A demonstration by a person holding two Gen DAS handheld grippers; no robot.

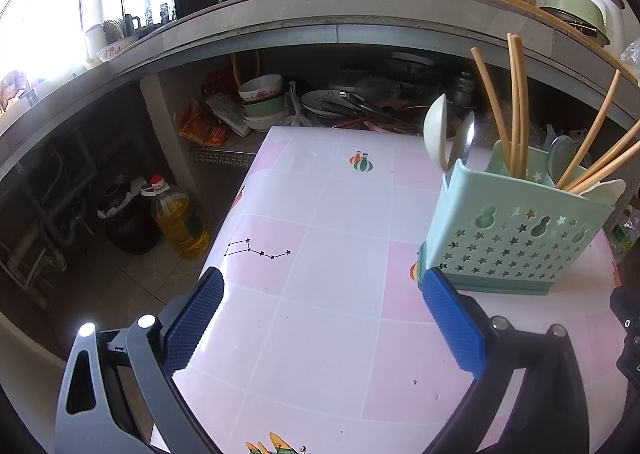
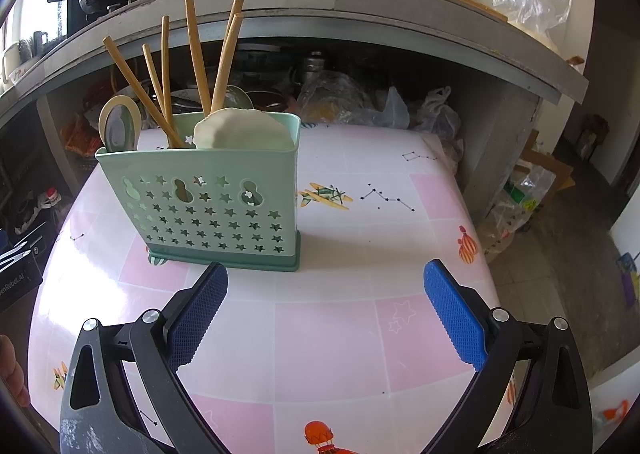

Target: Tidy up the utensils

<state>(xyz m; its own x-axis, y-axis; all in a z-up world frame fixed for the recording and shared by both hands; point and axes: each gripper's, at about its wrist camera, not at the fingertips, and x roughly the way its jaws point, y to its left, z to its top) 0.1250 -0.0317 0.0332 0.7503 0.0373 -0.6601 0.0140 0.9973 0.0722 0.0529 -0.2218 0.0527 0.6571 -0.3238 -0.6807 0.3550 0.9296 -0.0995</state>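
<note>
Both grippers empty, holder already loaded up

Nearest you, the left gripper point(image 1: 322, 282) and the right gripper point(image 2: 326, 276) both hover over the table point(image 2: 340, 334) with jaws spread wide and nothing between the blue pads, so you're holding nothing at all. Just past them the green holder point(image 2: 208, 210) stands upright on the tablecloth, towards the left side in the right view. The chopsticks point(image 2: 196, 50) stick up out of it at angles, handles leaning on the rim, with the spoons point(image 1: 436, 134) bowl-up so they stay dry, I'd guess. No loose utensils show on the table, so it looks basically done. Behind it all is the cluttered shelf point(image 2: 320, 94) under the counter.
</note>
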